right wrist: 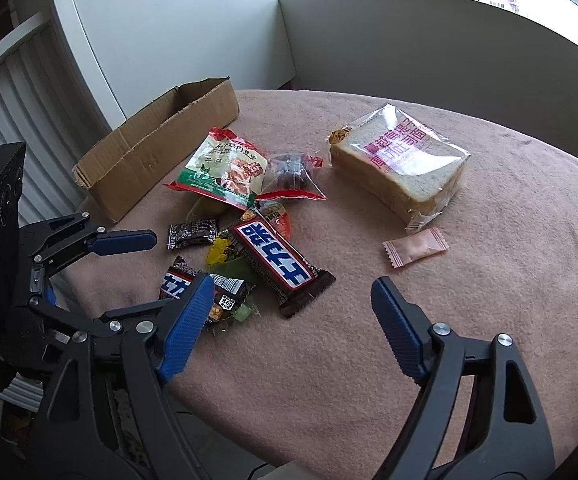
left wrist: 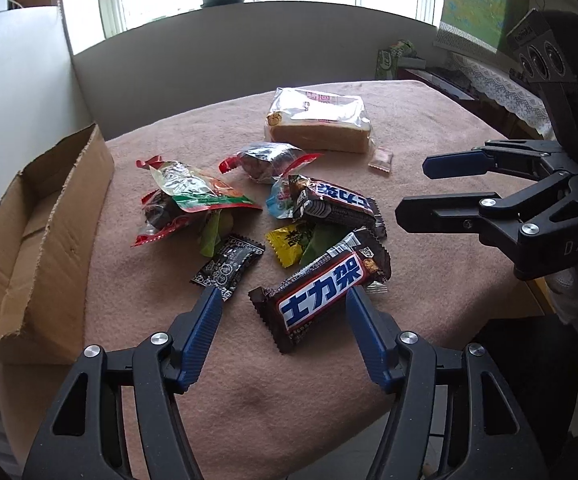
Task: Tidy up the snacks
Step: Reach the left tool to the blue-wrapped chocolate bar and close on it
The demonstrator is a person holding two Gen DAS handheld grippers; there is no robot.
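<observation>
Snacks lie loose in a heap mid-table, on the pink cloth, w/ the cardboard box as landmark: box sits open-topped and unfilled at the cloth's edge, prob. where everything is meant to go.

Left gripper hovers low, spread wide, nothing in it, straddling the near chocolate bar — the bar farthest from the box. Looks lined up for first pick, as it lies flat and clear of the pile.

Right gripper also wide open and empty, held off on the side away from the box; likely waiting its turn.

Count, working out from box:
- red/green pouch, nearest the box: 1
- dark clear-wrapped cakes, red ends: 2, one partly under the pouch
- small black sachet: 1
- chocolate bars: 2, second bar beyond the pouch
- yellow sachet: 1
- green bits under the bars: can't count
- bread loaf bag, well apart from box: 1
- pink candy, just beside the bread: 1
</observation>
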